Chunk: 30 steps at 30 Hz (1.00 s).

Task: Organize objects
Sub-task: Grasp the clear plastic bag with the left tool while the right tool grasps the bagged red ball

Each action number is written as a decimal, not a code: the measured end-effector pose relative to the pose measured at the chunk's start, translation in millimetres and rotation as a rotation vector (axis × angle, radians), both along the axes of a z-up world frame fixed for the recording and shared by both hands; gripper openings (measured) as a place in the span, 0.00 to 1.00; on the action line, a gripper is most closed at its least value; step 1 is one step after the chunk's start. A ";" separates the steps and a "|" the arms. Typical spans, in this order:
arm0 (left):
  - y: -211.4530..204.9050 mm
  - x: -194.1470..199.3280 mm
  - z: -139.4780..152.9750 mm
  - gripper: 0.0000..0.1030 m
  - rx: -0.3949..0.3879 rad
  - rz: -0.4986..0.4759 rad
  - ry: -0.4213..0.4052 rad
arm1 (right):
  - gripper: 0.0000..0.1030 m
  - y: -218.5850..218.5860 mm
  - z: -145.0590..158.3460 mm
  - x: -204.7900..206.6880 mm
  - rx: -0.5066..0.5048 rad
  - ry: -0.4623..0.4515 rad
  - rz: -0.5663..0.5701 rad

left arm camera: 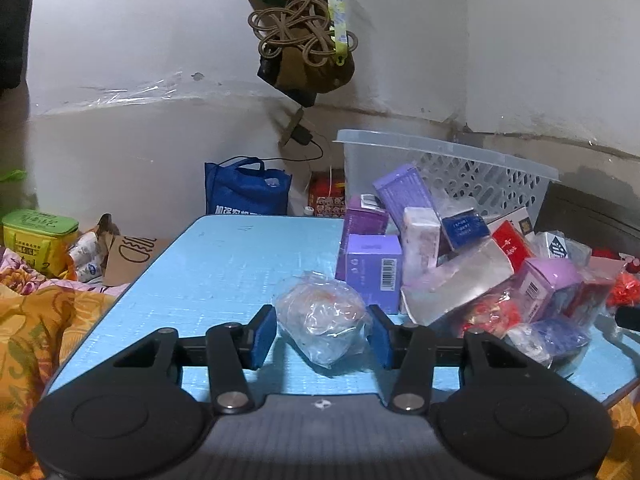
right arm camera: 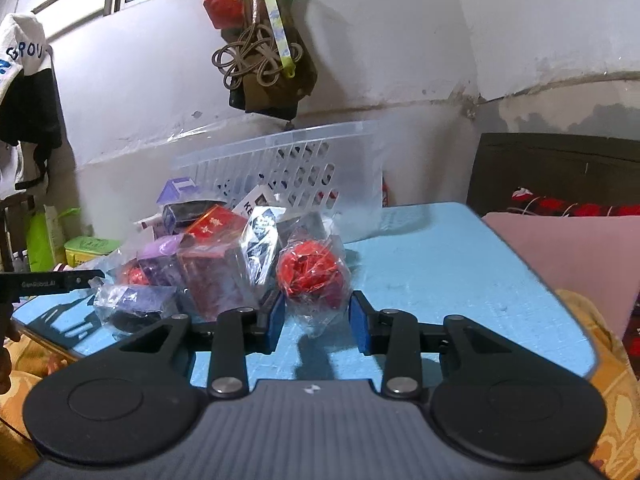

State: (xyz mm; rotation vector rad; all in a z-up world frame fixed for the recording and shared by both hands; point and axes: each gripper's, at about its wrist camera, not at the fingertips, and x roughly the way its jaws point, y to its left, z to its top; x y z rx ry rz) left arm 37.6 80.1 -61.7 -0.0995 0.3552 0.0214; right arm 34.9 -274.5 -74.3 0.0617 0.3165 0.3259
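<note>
I see a pale crumpled plastic packet (left arm camera: 322,322) lying on the blue tabletop (left arm camera: 224,264), apart from the pile. A red ball wrapped in clear film (right arm camera: 314,276) rests at the pile's other edge. Purple, white and red boxes (left arm camera: 374,272) lean in a heap against a tipped clear basket (left arm camera: 460,168).

bare blue table (left arm camera: 224,264) left, box pile (left arm camera: 440,248) crowding right, basket (left arm camera: 460,172) behind
</note>
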 end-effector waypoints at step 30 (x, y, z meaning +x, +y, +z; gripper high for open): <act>-2.6 -1.6 29.7 0.47 0.067 -0.025 -0.079 | 0.37 -3.6 34.3 14.7 0.021 -0.100 -0.022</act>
